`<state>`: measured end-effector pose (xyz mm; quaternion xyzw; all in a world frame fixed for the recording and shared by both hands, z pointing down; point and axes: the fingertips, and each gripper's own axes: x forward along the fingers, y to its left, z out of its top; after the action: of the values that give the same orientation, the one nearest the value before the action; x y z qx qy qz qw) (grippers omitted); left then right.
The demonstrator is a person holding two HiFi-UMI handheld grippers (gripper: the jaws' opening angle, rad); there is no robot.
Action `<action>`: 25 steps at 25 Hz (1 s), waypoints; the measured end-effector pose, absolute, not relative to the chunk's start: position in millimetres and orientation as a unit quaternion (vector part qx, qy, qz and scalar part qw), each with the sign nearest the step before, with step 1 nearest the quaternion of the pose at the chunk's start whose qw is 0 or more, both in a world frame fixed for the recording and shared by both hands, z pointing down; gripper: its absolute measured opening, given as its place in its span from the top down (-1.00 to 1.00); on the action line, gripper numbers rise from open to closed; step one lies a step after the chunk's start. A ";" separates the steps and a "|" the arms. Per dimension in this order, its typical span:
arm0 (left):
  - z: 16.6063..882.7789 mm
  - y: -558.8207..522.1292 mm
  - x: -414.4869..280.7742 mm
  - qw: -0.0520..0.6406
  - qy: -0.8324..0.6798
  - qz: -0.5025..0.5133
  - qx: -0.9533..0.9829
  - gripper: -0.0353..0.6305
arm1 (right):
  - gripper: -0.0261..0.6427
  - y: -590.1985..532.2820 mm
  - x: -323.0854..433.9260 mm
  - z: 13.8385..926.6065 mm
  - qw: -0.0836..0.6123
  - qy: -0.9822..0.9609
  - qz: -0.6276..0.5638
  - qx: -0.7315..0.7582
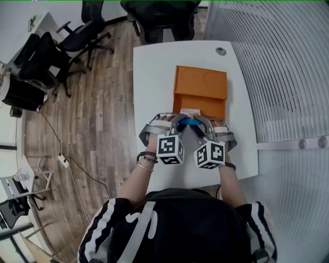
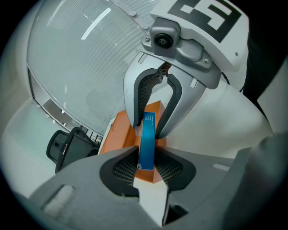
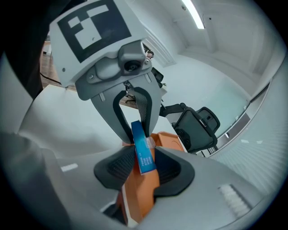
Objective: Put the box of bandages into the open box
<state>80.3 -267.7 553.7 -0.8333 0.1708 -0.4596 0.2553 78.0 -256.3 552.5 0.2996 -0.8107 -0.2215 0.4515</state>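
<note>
A slim blue box of bandages (image 1: 191,122) hangs edge-up between both grippers, just above the near end of the open orange box (image 1: 205,102). The grippers face each other over it. My left gripper (image 1: 184,121) is shut on one end of the bandage box (image 2: 146,143), its tips pressing both faces. My right gripper (image 1: 199,123) straddles the other end (image 3: 143,155) with its jaws open and a little slack beside the box. In the left gripper view the orange box (image 2: 117,134) lies below the jaws. The right gripper view shows it directly underneath (image 3: 141,193).
The white table (image 1: 154,77) has a grey cable grommet (image 1: 220,51) at its far right. Black office chairs (image 1: 67,46) stand on the wood floor to the left, and another one (image 1: 159,15) beyond the table. A ribbed glass wall (image 1: 277,61) runs along the right.
</note>
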 end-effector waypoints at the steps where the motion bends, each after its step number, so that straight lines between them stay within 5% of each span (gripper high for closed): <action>1: 552.4 -268.4 80.7 0.261 0.171 -0.461 -0.831 0.57 | 0.52 -257.2 78.3 551.5 0.451 -0.810 -0.223 0.302; 25: 559.2 -286.9 88.3 0.281 0.184 -0.466 -0.819 0.56 | 0.51 -276.5 85.8 561.4 0.437 -0.804 -0.213 0.342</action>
<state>88.3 -286.9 559.2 -0.8191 0.1835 -0.4656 0.2805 85.8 -276.5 561.4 0.3416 -0.8044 -0.2128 0.4370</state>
